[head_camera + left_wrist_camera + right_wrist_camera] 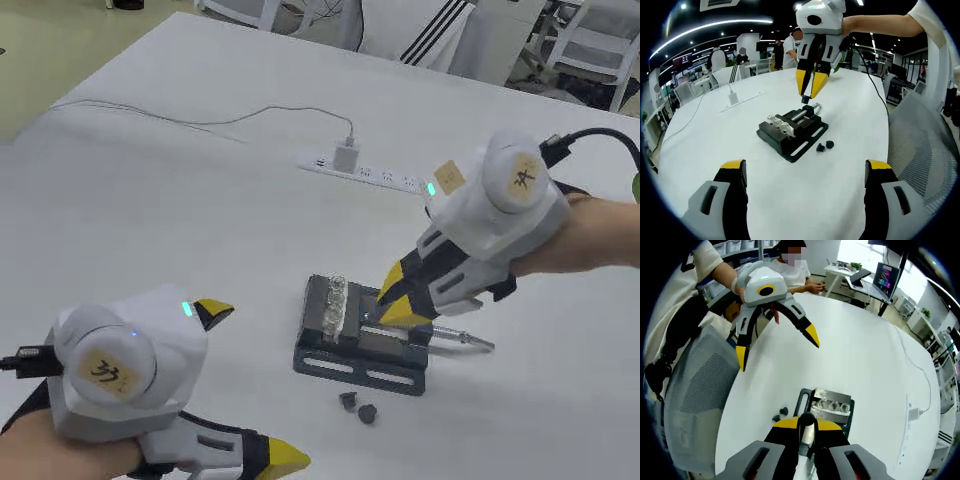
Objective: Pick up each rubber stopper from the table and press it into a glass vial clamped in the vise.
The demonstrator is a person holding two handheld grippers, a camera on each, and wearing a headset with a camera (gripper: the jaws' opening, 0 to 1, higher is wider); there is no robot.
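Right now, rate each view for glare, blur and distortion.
Head view: even light, sharp, soft shadow by the vise. Left gripper view: fisheye bows the table edge; ceiling strips glare. Right gripper view: windows blown out; stopper in right gripper dark.

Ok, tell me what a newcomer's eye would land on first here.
The black vise in the middle of the white table, with clear glass vials clamped in it, draws the eye first. The right gripper hangs over its end, yellow-tipped jaws nearly together; the left gripper is wide open, well clear of it. Two dark rubber stoppers lie loose beside the vise.
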